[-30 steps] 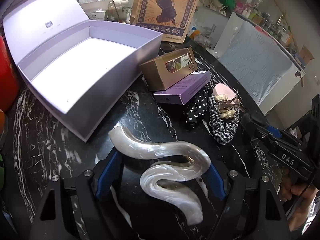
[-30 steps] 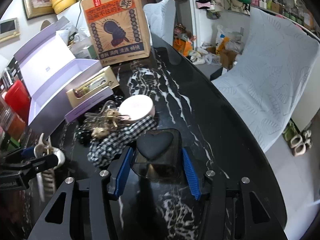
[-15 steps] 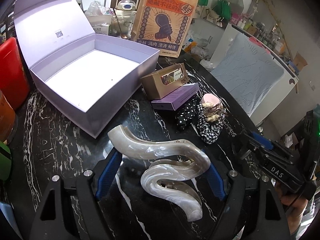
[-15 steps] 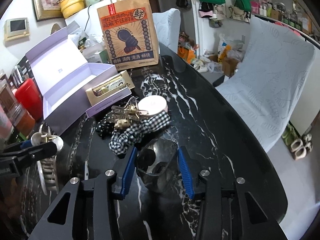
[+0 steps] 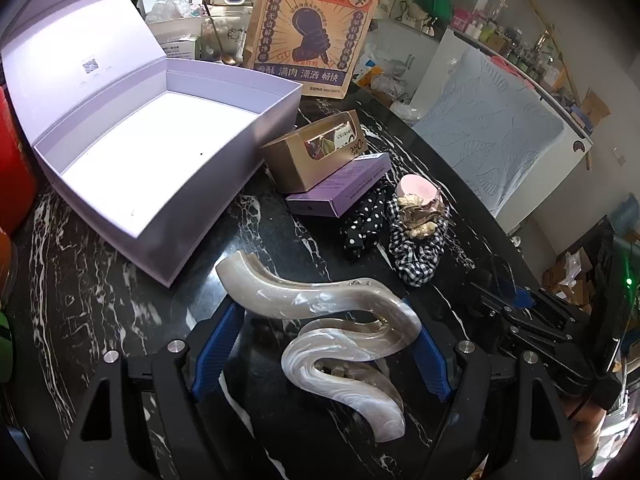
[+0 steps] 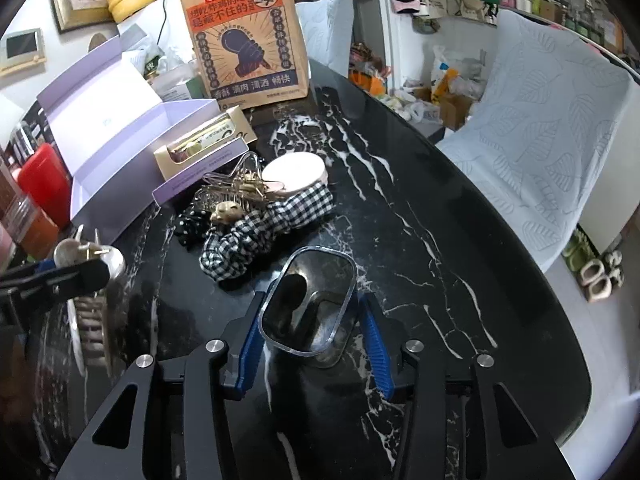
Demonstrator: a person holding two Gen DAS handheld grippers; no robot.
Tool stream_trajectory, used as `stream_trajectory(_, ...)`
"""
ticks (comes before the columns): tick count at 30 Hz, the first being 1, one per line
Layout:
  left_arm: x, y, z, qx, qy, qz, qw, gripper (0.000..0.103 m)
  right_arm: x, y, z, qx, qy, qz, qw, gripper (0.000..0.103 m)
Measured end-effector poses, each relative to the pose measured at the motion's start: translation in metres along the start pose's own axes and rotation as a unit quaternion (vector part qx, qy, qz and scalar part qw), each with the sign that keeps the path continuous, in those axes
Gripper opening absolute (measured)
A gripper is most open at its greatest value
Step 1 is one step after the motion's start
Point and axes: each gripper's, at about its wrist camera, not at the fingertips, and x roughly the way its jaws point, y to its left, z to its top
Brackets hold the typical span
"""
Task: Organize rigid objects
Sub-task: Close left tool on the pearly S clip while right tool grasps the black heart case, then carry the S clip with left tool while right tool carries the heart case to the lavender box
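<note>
On the black marble table (image 5: pixel 100 300), the left gripper (image 5: pixel 320 344) has its blue-padded jaws closed against the two sides of a large pearly S-shaped hair claw clip (image 5: pixel 320 312), which it holds above the tabletop, one curved end reaching toward the open lavender gift box (image 5: pixel 224 184) just ahead and to the left. The box's hinged lid (image 5: pixel 80 52) stands raised behind its white interior. To the right of the box lies a gold window carton (image 5: pixel 296 160) resting partly on a flat purple box (image 5: pixel 340 192), and just beyond them sit a black polka-dot scrunchie (image 5: pixel 362 220), a black-and-white gingham scrunchie (image 5: pixel 416 256) with a metallic hair clip (image 5: pixel 420 212) on top, and a round pink compact (image 5: pixel 418 190) touching the pile. A brown printed paper bag (image 5: pixel 316 28) stands upright at the far edge of the table. In the right wrist view, the right gripper (image 6: pixel 312 320) clasps a dark translucent container with a rounded rectangular rim (image 6: pixel 308 300) between its blue pads (image 6: pixel 374 332), tipped so that its open mouth faces the camera; it sits near the gingham scrunchie (image 6: pixel 264 232) but apart from it. The pink compact (image 6: pixel 296 172) and the gold carton (image 6: pixel 200 144) lie further ahead, and a chair draped in a pale leaf-patterned cover (image 6: pixel 560 128) stands beside the table's right edge.
</note>
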Motion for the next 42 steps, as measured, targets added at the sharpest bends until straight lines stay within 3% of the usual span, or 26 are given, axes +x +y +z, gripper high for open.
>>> stream_trajectory(4, 0.000, 0.002, 0.007, -0.002, 0.001, -0.006, 1.0000, 0.079, -0.005, 0.000, 0.005, -0.006, -0.003, -0.008, 1.000, 0.038)
stream_trajectory(18, -0.028, 0.000, 0.034, 0.021, -0.042, -0.014, 0.9988, 0.079, -0.045, 0.025, 0.033, -0.041, -0.058, 0.005, 0.997, 0.037)
stream_trajectory(42, -0.061, 0.023, 0.076, -0.003, -0.108, 0.035, 0.9935, 0.079, -0.047, 0.077, 0.090, -0.107, -0.090, 0.103, 0.985, 0.037)
